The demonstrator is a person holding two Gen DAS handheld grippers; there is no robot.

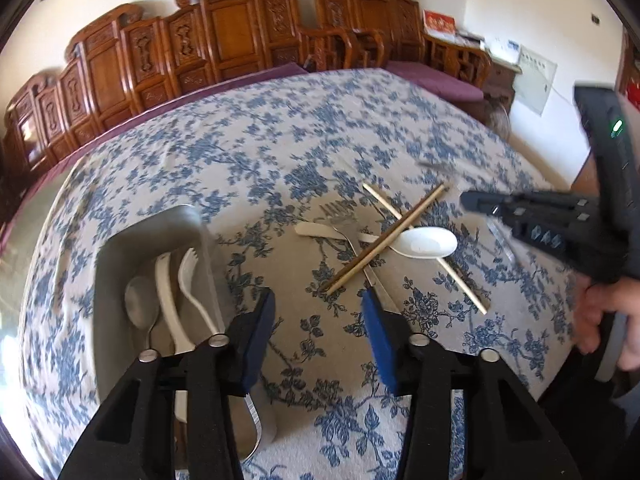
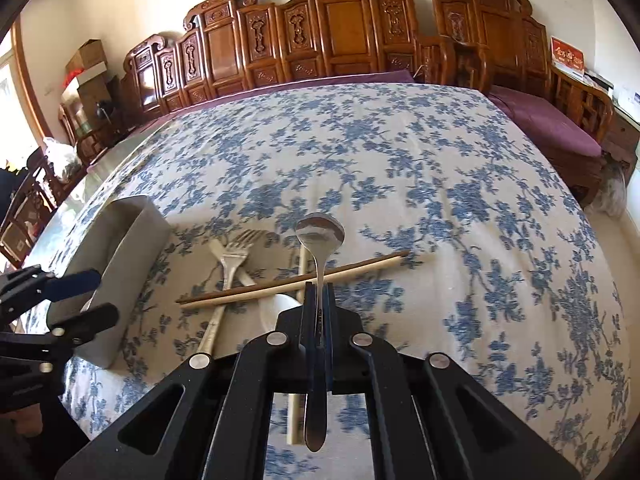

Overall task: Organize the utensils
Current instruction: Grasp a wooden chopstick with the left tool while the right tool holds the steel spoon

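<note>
In the left wrist view, a grey rectangular metal tray (image 1: 120, 248) occupies the left of the frame on the blue-and-cream floral tablecloth (image 1: 280, 152). Inside it lie a steel spoon (image 1: 140, 304), a white plastic knife (image 1: 168, 296) and a white plastic fork (image 1: 192, 280), side by side. At lower centre, my left gripper (image 1: 318, 312) is released, its blue pads spread wide over bare cloth, holding nothing. Right of centre sits the unsorted pile: a steel fork (image 1: 340, 220), two wooden chopsticks (image 1: 384, 240) crossed in an X, and a white plastic spoon (image 1: 428, 242) lying under the crossing. At the right edge my right gripper (image 1: 480, 204) enters, blurred.

In the right wrist view, the tray stands at left, with my left gripper just in front of it. Centre-left, the steel fork rests on the cloth beside the chopsticks. At centre, my right gripper (image 2: 318, 286) is clenched on a long-handled steel spoon (image 2: 320, 234), bowl pointing away, raised above the pile.
</note>
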